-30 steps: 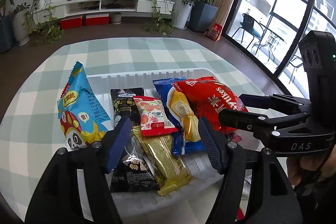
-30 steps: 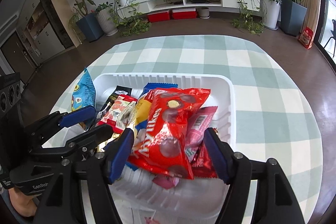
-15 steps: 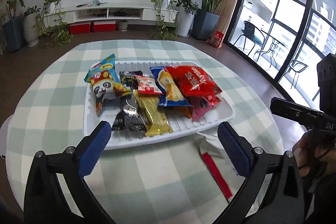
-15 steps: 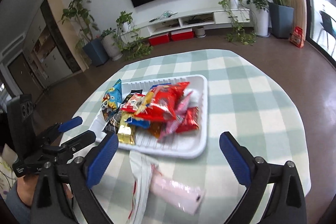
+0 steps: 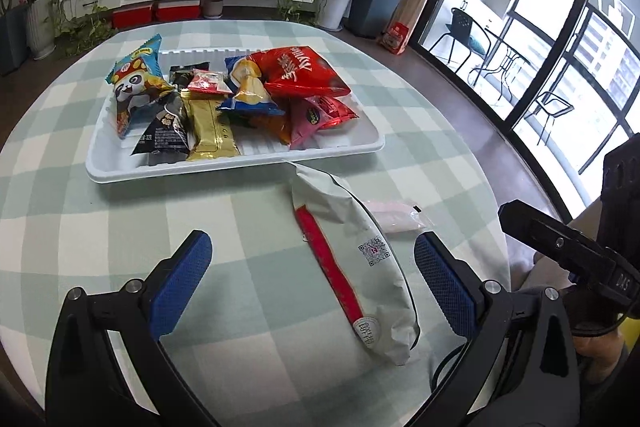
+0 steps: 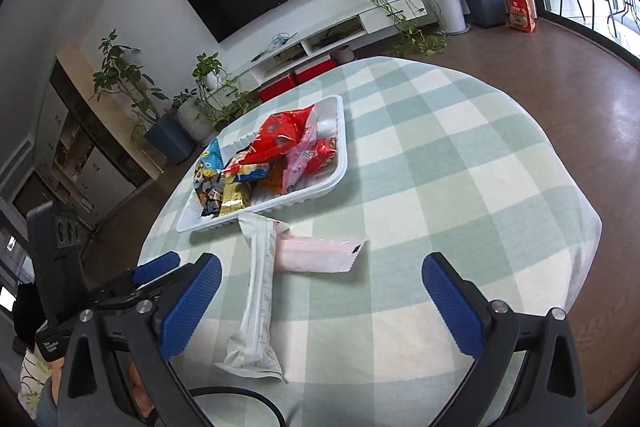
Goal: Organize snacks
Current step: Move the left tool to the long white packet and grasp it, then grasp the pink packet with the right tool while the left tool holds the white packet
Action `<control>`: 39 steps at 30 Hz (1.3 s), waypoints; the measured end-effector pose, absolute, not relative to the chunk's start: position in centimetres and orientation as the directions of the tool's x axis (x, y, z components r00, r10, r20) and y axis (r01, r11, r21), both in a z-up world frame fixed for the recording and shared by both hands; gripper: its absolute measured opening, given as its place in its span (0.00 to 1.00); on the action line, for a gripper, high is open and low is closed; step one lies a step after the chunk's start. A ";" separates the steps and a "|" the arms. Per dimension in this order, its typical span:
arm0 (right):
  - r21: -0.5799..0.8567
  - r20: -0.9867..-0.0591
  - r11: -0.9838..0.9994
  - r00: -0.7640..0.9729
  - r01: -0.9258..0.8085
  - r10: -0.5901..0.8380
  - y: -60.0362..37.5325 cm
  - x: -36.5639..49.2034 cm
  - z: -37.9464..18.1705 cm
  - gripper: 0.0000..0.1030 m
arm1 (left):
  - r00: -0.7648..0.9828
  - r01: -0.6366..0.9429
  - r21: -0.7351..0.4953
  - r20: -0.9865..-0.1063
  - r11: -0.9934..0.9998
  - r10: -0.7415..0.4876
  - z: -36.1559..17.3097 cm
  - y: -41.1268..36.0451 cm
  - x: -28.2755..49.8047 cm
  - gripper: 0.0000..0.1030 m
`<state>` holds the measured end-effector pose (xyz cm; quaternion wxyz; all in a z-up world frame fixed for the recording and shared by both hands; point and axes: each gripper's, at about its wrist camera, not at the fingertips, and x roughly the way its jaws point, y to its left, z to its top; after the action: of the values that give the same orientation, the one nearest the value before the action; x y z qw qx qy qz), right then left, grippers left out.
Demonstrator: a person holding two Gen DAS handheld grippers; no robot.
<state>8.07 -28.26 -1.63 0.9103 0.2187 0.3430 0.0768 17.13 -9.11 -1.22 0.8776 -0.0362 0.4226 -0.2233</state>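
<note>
We see a round table (image 5: 240, 227) in a checked cloth, in a living room. The tray (image 5: 224, 167) of snacks sits mid-table; a white packet (image 5: 360, 247) lies just beside its near rim. Our left gripper (image 5: 312, 279) and right gripper (image 6: 320, 303) both stand wide and hold nothing.

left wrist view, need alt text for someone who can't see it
An open left tool hovers over a long white snack bag on a green checked tablecloth. Behind it, a white tray holds assorted snack packets; a pink packet lies beside the bag.
</note>
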 end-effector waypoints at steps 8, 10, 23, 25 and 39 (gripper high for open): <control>0.517 -0.566 0.854 0.772 0.061 0.288 -30.2 7.4 -2.3 1.00 | 0.489 0.388 -0.166 -0.797 0.907 -0.355 -3.1 -13.0 18.6 0.99; 0.520 -0.560 0.852 0.776 0.058 0.289 -30.2 7.3 -2.2 1.00 | 0.477 0.400 -0.148 -0.809 0.905 -0.343 -3.6 -13.7 18.7 0.93; 0.513 -0.546 0.857 0.786 0.040 0.290 -30.0 6.9 -2.0 1.00 | 0.387 0.517 -0.098 -0.859 0.851 -0.334 -6.0 -15.3 17.2 0.54; 0.516 -0.543 0.855 0.788 0.040 0.291 -30.0 6.9 -2.0 1.00 | 0.389 0.521 -0.095 -0.858 0.849 -0.335 -6.0 -14.9 16.8 0.53; 0.492 -0.552 0.870 0.785 0.032 0.283 -29.5 6.8 -1.8 1.00 | 0.370 0.546 -0.106 -0.860 0.831 -0.353 -5.7 -12.3 17.1 0.24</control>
<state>6.81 -29.46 -1.77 0.9122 0.2457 0.3208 0.0687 17.10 -12.32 -5.75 0.8217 0.0987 0.4902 -0.2736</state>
